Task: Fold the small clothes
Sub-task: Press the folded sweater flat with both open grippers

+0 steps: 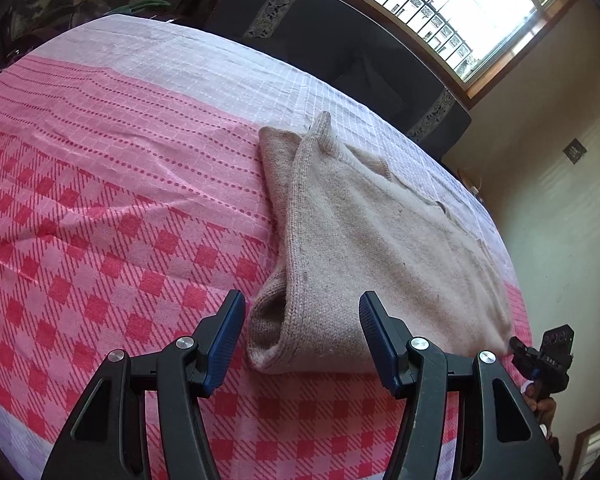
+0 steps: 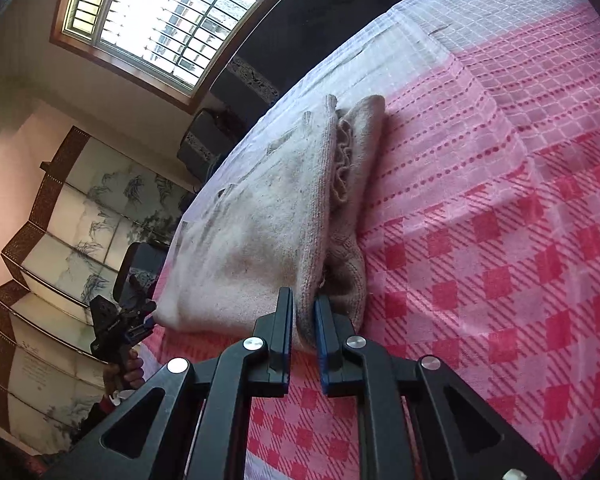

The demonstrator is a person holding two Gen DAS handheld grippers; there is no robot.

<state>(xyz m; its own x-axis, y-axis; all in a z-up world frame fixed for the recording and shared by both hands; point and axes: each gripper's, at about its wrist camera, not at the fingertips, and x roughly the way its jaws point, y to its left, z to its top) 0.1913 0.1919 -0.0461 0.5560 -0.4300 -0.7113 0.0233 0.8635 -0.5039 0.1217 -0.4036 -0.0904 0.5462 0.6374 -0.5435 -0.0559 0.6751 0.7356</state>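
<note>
A beige knitted garment (image 1: 380, 240) lies folded lengthwise on a pink and white checked bedcover (image 1: 120, 200). In the left wrist view my left gripper (image 1: 302, 308) is open, and the garment's near folded corner lies between its fingers without being pinched. My right gripper (image 1: 514, 344) shows small at the right edge, its tip at the garment's other near corner. In the right wrist view the right gripper (image 2: 304, 304) is shut on the near edge of the garment (image 2: 268, 220), beside the fold. There the left gripper (image 2: 150, 314) sits at the garment's near left corner, held in a hand (image 2: 128, 372).
Dark upholstered furniture (image 1: 340, 40) stands past the far edge of the bedcover (image 2: 500, 200), under a barred window (image 1: 460, 8). A painted folding screen (image 2: 80, 220) stands beside the bed. Checked cover stretches broadly beside the garment.
</note>
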